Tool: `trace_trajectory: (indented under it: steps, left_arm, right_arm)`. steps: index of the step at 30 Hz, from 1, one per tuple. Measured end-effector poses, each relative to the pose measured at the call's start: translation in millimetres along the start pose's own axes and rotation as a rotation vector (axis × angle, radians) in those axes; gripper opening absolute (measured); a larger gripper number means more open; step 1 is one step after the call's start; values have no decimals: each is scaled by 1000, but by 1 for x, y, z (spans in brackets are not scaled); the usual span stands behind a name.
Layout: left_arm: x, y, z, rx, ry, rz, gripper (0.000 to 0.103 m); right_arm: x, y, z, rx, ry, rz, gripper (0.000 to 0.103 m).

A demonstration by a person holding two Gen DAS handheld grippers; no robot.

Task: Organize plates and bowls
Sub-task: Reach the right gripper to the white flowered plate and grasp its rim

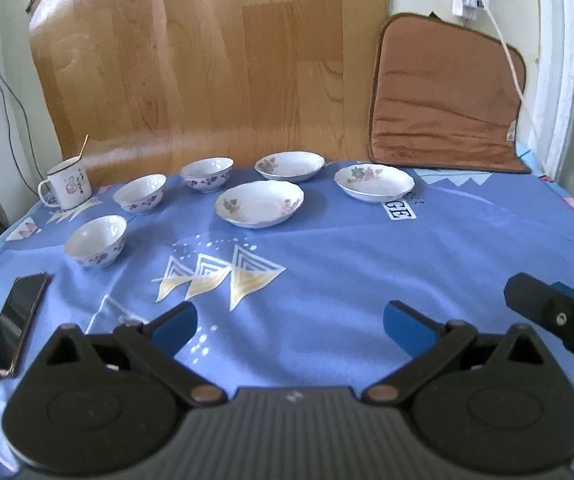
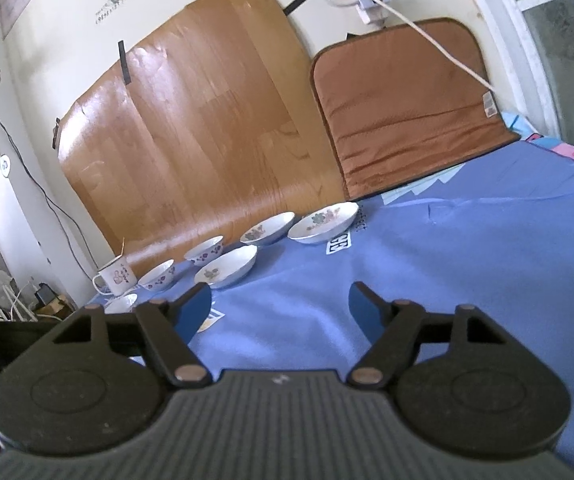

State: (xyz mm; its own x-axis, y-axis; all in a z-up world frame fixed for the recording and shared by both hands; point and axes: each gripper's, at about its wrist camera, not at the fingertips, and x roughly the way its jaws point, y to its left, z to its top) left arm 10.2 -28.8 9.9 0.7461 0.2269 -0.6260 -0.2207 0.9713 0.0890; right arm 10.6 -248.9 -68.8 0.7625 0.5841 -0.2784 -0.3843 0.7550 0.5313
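Three white floral plates lie on the blue tablecloth (image 1: 367,264): a back plate (image 1: 289,166), a middle plate (image 1: 259,204) and a right plate (image 1: 374,183). Three small floral bowls stand to their left: a back bowl (image 1: 207,174), a middle bowl (image 1: 140,193) and a near bowl (image 1: 95,241). My left gripper (image 1: 290,320) hovers open over bare cloth, well short of the dishes. My right gripper (image 2: 279,304) is open and holds nothing. In its view the right plate (image 2: 323,223), middle plate (image 2: 225,267) and back plate (image 2: 267,229) lie ahead to the left. One of its fingers (image 1: 555,316) shows at the left view's right edge.
A white enamel mug (image 1: 69,187) with a stick in it stands at the back left. A phone (image 1: 17,322) on a charging cable lies at the left edge. A brown cushion (image 1: 447,96) and a wooden board (image 1: 207,64) lean against the wall behind. A white cable (image 1: 507,52) hangs over the cushion.
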Motion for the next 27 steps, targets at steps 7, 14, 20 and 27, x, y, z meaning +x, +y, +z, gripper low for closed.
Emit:
trace_trajectory:
  steps: [7, 14, 20, 27]
  left_arm:
    - [34, -25, 18, 34, -1, 4, 103]
    - [55, -38, 24, 84, 17, -31, 103]
    - [58, -20, 21, 83, 15, -42, 103]
    - [62, 29, 11, 22, 15, -18, 103]
  right_arm:
    - [24, -23, 16, -25, 16, -12, 78]
    - [38, -31, 21, -28, 22, -41, 78]
    - [49, -22, 18, -33, 46, -59, 78]
    - [65, 10, 12, -68, 112, -51, 78]
